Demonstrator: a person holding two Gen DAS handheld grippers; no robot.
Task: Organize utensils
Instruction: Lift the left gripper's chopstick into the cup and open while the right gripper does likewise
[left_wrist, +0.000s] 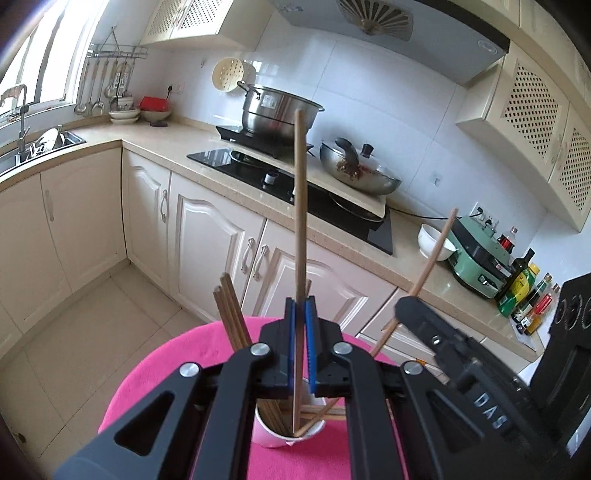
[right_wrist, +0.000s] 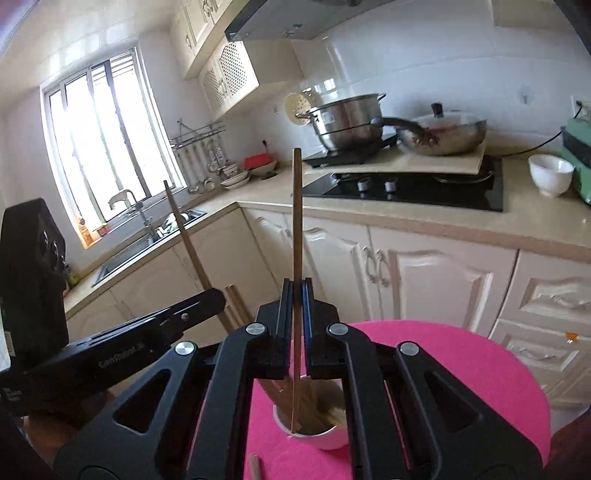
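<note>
A white cup (left_wrist: 269, 434) on a round table under a pink cloth (left_wrist: 162, 373) holds several wooden chopsticks (left_wrist: 231, 314). My left gripper (left_wrist: 301, 301) is shut on one upright chopstick (left_wrist: 300, 206), whose lower tip hangs at the cup's mouth. To its right, my right gripper (left_wrist: 402, 306) grips a slanted chopstick (left_wrist: 432, 254). In the right wrist view, the right gripper (right_wrist: 297, 284) is shut on an upright chopstick (right_wrist: 296, 221) whose tip is over the cup (right_wrist: 328, 441). The left gripper (right_wrist: 219, 295) holds its chopstick (right_wrist: 184, 229) at the left. Another chopstick (right_wrist: 255, 467) lies on the cloth (right_wrist: 461, 369).
Behind the table runs an L-shaped kitchen counter (left_wrist: 177, 136) with cream cabinets. On it are a black hob (left_wrist: 258, 170), a steel pot (left_wrist: 277, 114), a lidded wok (left_wrist: 362, 173), a white bowl (left_wrist: 436, 240) and bottles (left_wrist: 524, 291). The sink (right_wrist: 147, 240) lies under the window.
</note>
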